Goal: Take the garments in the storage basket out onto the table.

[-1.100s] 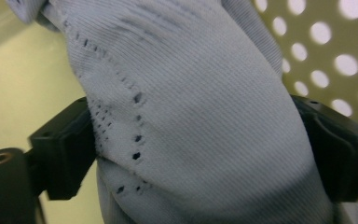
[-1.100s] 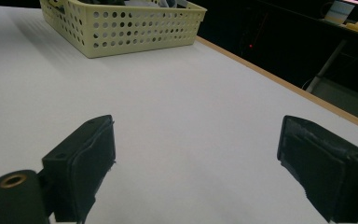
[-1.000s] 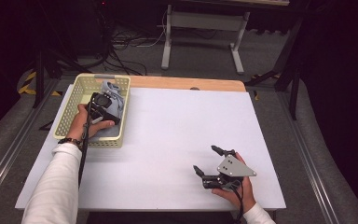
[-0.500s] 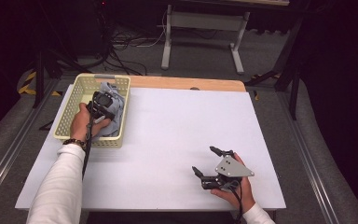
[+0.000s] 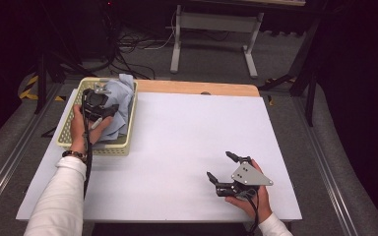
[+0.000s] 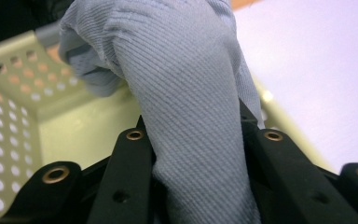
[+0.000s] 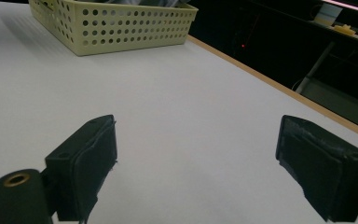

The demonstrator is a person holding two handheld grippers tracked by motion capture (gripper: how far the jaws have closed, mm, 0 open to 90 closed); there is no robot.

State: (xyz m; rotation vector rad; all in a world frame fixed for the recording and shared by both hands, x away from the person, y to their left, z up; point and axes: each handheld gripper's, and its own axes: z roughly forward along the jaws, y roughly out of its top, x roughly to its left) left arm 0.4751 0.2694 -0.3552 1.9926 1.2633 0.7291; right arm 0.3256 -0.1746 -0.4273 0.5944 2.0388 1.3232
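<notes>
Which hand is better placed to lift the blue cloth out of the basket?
Left. The left gripper is clamped on the blue cloth above the basket; the right gripper rests open, far across the table.

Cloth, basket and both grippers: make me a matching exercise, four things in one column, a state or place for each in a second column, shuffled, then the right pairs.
Things:
1. cloth
2. basket
3. left gripper
4. right gripper

States:
A. jaws wide apart, nothing between them
B. pale yellow, perforated, at the table's far left
C. blue-grey, pinched between two jaws
D. over the basket, its jaws have just been closing on fabric

Pairs: 1-C, 2-B, 3-D, 4-A
</notes>
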